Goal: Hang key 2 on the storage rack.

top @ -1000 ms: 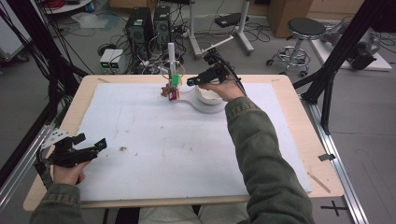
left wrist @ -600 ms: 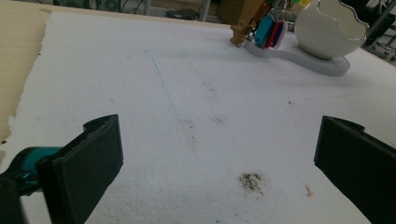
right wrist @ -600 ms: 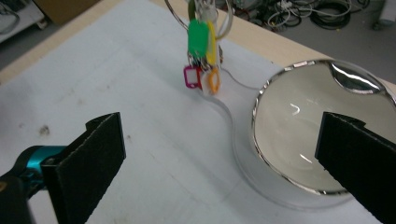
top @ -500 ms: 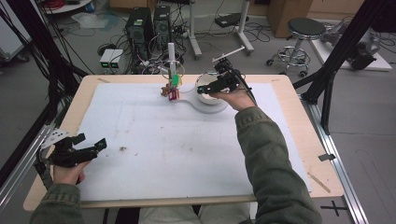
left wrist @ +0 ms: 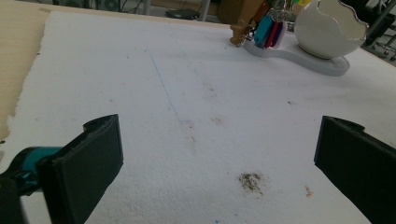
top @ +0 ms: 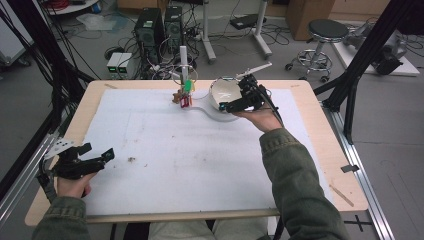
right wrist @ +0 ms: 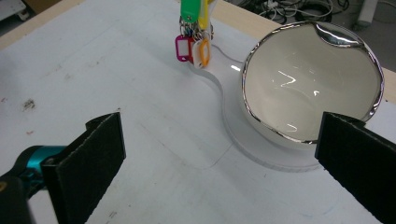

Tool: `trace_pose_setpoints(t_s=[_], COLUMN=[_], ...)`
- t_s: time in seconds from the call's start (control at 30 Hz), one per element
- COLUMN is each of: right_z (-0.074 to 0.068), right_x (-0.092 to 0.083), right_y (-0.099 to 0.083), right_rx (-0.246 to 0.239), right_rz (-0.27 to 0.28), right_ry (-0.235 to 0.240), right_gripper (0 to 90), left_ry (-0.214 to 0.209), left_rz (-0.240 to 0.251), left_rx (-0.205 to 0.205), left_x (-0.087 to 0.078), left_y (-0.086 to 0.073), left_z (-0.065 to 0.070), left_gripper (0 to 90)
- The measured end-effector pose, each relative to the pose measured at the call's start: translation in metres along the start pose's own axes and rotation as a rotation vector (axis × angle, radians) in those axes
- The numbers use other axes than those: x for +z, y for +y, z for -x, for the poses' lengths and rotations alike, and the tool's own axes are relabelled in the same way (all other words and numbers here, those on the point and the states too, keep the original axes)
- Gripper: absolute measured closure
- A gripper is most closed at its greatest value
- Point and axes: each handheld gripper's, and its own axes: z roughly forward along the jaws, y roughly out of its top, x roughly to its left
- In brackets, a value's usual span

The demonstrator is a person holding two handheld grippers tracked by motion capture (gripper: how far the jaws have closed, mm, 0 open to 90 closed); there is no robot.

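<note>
The right gripper [top: 231, 106] hovers wide open and empty beside the white egg-shaped bowl [right wrist: 312, 88]; the coloured key tags [right wrist: 194, 42] hang just beyond it. Nothing grasped yet. The left gripper [top: 100, 154], also open and empty, rests well apart from the bowl.

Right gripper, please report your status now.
Right gripper open, empty, above white bowl. Left gripper open, idle at near table edge. Key tags hang on stand beside bowl. Nothing in the way.
</note>
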Motion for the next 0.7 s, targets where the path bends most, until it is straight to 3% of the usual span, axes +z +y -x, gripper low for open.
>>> trace_pose_setpoints(t_s=[0.37,0.7], right_z=[0.000,0.011], right_x=[-0.015,-0.024], right_y=[-0.031,-0.066], right_rx=[0.027,0.069], right_rz=[0.053,0.118], right_ry=[-0.022,-0.029], right_gripper=[0.8,0.8], left_ry=[0.002,0.004], left_rz=[-0.001,-0.003], left_rx=[-0.001,0.000], left_x=[-0.001,-0.001], left_y=[0.000,0.000], left_z=[0.000,0.001], left_gripper=[1.7,1.7])
